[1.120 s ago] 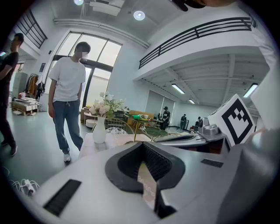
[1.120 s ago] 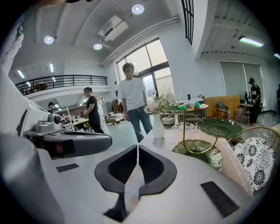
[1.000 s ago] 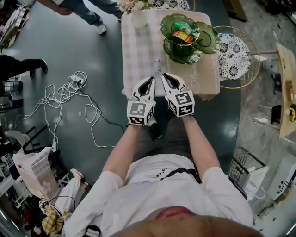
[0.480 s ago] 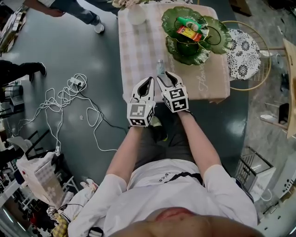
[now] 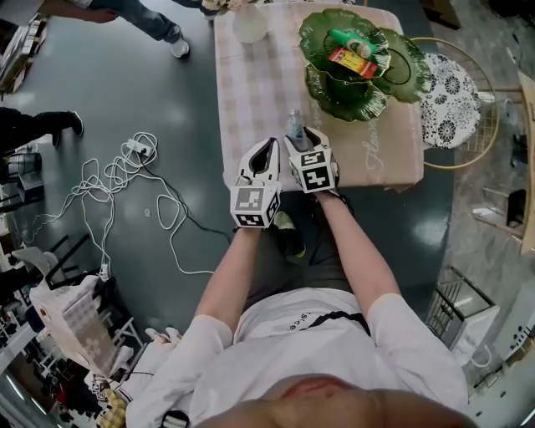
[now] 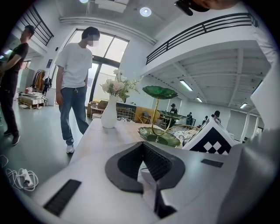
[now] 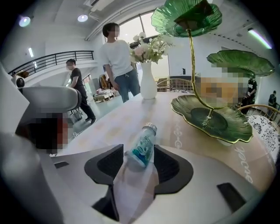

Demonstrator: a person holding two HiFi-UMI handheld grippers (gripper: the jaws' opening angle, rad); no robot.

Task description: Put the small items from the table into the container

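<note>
A small clear bottle (image 7: 143,146) with a blue-green label and a silver cap lies on the checked tablecloth near the table's front edge (image 5: 294,125). My right gripper (image 5: 299,139) (image 7: 139,149) is down over it with its jaws opening. The bottle sits between the pads, which do not press on it. To its left, my left gripper (image 5: 269,145) (image 6: 142,146) is at the table edge, shut and empty. The container, a green leaf-shaped tiered dish (image 5: 333,94) (image 7: 210,118) (image 6: 157,136), stands further back and holds a red packet (image 5: 351,60) and a green tube (image 5: 349,40).
A white vase of flowers (image 5: 248,25) (image 6: 109,113) stands at the table's far left. To the table's right is a round chair with a patterned cushion (image 5: 451,92). White cables (image 5: 125,167) lie on the floor at left. People stand beyond the table (image 6: 76,78).
Both grippers have come down towards the table's front edge. The right one moved forward over the bottle and its jaws went from shut to open around it.
</note>
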